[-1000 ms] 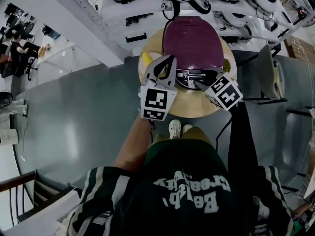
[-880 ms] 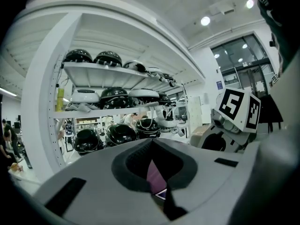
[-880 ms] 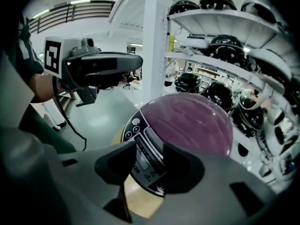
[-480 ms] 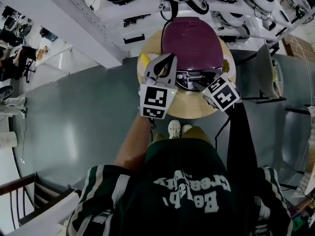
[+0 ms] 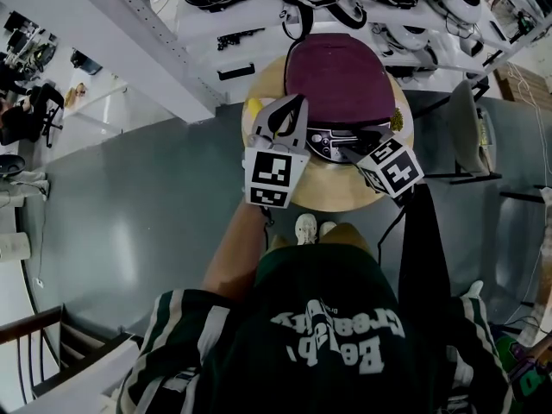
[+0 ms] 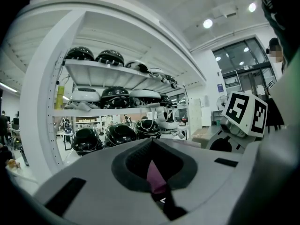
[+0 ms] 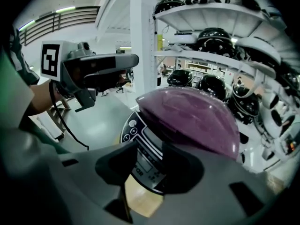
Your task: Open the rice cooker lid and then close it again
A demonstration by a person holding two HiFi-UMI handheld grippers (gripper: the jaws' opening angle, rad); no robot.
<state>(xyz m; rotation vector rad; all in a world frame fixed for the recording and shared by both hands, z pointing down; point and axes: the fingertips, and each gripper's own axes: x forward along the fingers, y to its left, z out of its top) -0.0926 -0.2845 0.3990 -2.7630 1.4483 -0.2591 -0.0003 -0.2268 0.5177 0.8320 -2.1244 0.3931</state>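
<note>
- The rice cooker [image 5: 338, 102] stands on a round wooden counter [image 5: 332, 190], its purple lid [image 5: 336, 74] down and closed.
- The left claw [image 5: 301, 102] hovers at the cooker's front left edge, clenched with its tips meeting and nothing held. In the left gripper view [image 6: 151, 142] only a sliver of purple lid shows through the slit behind the tips.
- The right claw [image 5: 347, 149] sits at the cooker's front, by the control panel [image 5: 330, 136]. The right gripper view [image 7: 149, 145] shows its jaws slightly apart, framing the panel [image 7: 140, 142]. Whether they touch it cannot be told.
- Shelves [image 6: 110, 76] of dark helmets [image 6: 117, 134] stand behind the counter.
</note>
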